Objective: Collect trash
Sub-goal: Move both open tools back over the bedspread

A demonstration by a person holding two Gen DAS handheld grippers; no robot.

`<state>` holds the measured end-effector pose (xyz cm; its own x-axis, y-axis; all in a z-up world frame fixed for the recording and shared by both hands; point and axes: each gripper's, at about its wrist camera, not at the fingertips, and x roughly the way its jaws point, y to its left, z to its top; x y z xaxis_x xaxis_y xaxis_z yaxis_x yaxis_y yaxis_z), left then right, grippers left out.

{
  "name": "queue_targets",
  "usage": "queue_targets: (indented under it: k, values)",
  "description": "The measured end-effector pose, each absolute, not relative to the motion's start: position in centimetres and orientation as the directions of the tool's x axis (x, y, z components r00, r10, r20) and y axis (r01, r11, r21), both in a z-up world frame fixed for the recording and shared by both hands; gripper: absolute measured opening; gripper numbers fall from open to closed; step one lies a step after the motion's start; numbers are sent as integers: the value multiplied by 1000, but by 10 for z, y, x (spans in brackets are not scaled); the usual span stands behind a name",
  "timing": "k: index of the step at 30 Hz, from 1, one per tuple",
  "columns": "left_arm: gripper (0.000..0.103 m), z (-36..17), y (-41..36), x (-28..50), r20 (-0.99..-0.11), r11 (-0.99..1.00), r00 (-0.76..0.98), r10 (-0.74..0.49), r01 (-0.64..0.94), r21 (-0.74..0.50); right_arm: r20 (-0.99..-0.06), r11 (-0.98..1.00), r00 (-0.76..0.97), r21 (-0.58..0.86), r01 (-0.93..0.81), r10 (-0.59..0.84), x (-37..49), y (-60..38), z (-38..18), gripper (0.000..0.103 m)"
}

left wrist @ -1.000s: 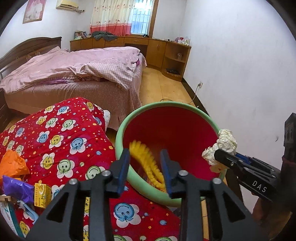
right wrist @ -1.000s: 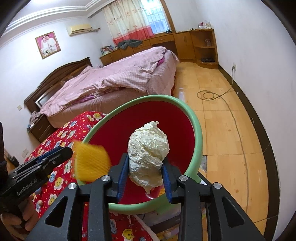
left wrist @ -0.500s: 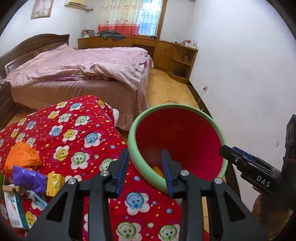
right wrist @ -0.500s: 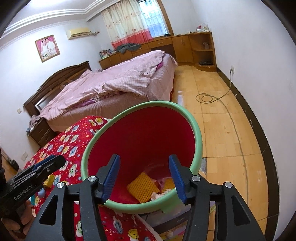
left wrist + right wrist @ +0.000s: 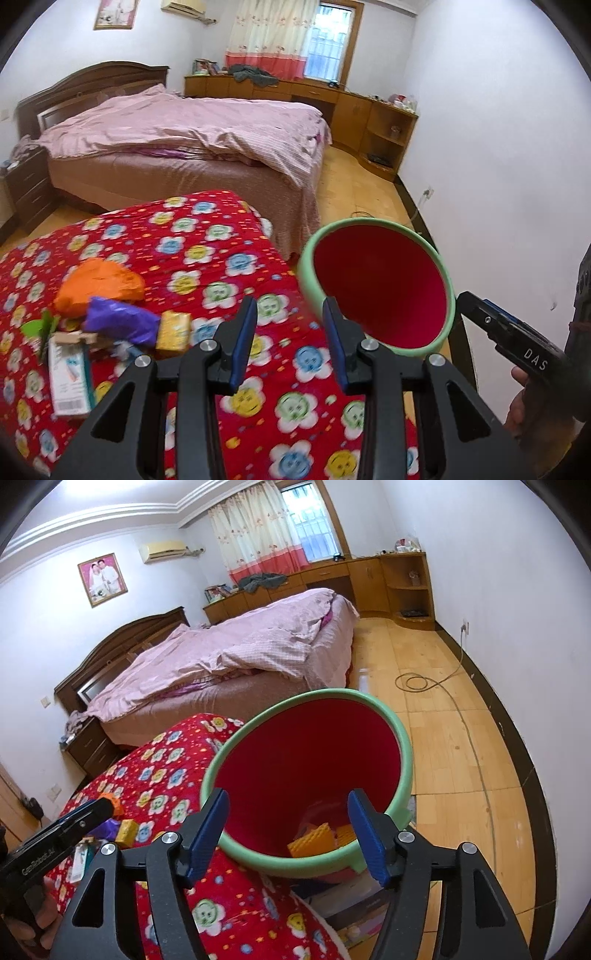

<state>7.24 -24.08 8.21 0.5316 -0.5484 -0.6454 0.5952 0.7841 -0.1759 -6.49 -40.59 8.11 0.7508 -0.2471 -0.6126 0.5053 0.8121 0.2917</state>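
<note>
A green-rimmed bin (image 5: 405, 746) with a red inside stands beside the red flowered quilt (image 5: 207, 236). Yellow waffle-textured pieces (image 5: 314, 839) lie at its bottom. My right gripper (image 5: 288, 827) hangs over the bin's near rim, its jaws opening with nothing between them. My left gripper (image 5: 290, 332) is open and empty over the quilt, left of the bin (image 5: 306, 266). On the quilt to its left lies a trash pile: an orange bag (image 5: 99, 284), a purple bag (image 5: 118, 321), a yellow carton (image 5: 173, 330) and a white box (image 5: 68, 380).
A large bed with a pink cover (image 5: 192, 129) stands beyond the quilt. Wooden cabinets (image 5: 369, 579) line the far wall. A cable (image 5: 417, 681) lies coiled on the wooden floor to the right, along the white wall (image 5: 498, 147). Boxes (image 5: 354, 901) sit under the bin.
The yellow piece left my left gripper and the crumpled paper ball left my right one; both fell into the bin. My left gripper swung left toward the trash pile. My right jaws widened.
</note>
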Motion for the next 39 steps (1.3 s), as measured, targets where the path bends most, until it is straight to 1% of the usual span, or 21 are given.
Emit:
queue_targets:
  k: [8,11,13,15,17,18,26,29,30,39]
  values:
    - [38,93,-182,68,-641,854,607,-469,496,-155,-586,844,781,291,450,-215,-66,-374,95,70]
    - [38,94,-160,69,-642,880,632,-435,450,-153,-582,856,788,288,429,-199,-62,-362,98,74]
    - [41,94,-147,70,-641,894,647,-413,423,-149,-581,866,790,279,416,-193,-60,-354,99,75]
    - [48,94,-130,71,-640,912,667,-382,385,-143,-582,876,791,265,403,-188,-57,-346,99,75]
    - [51,93,-118,74,-641,923,678,-361,358,-142,-585,882,791,259,393,-180,-53,-338,98,77]
    - [53,92,-112,75,-642,928,681,-351,345,-142,-587,885,790,258,389,-176,-51,-335,97,79]
    - [55,70,-73,87,-685,961,679,-264,249,-123,-611,893,776,246,376,-159,-38,-315,86,81]
    - [66,57,-66,94,-709,970,666,-233,216,-115,-618,897,772,243,368,-150,-34,-310,83,82]
    - [67,54,-65,96,-713,971,664,-227,211,-113,-620,899,770,241,367,-148,-32,-310,82,83]
    - [69,18,-68,118,-767,979,616,-180,191,-76,-649,908,747,213,360,-144,-20,-303,70,83]
